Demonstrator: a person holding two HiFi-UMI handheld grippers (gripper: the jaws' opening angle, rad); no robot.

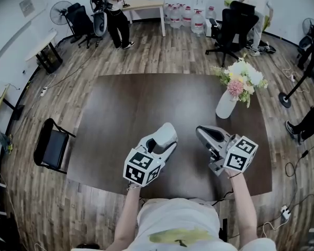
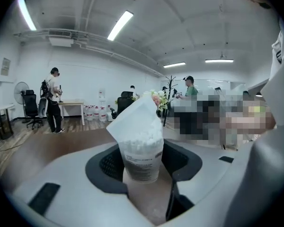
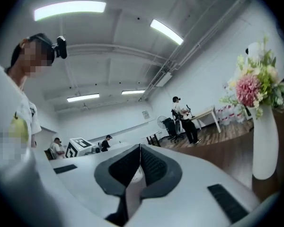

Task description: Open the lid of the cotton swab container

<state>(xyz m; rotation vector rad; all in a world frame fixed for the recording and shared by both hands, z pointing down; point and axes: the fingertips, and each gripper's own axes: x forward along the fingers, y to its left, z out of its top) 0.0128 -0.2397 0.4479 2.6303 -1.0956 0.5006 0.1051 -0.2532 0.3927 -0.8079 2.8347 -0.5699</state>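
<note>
The cotton swab container (image 2: 142, 151), a clear cup packed with white swabs and carrying a printed label, stands upright between the dark pads of my left gripper (image 2: 143, 163), which is shut on it. Its white lid (image 2: 132, 116) is tipped up at a slant over the mouth. In the head view the left gripper (image 1: 166, 135) hovers over the near part of the dark table (image 1: 120, 109), and the container is hidden there. My right gripper (image 1: 204, 133) hangs beside it to the right. Its pads (image 3: 140, 167) meet with nothing clearly between them.
A white vase of flowers (image 1: 227, 104) stands on the table's far right, close beside the right gripper, and shows as the vase (image 3: 265, 141). A black folding chair (image 1: 52, 146) sits left of the table. People, office chairs and water bottles are at the far wall.
</note>
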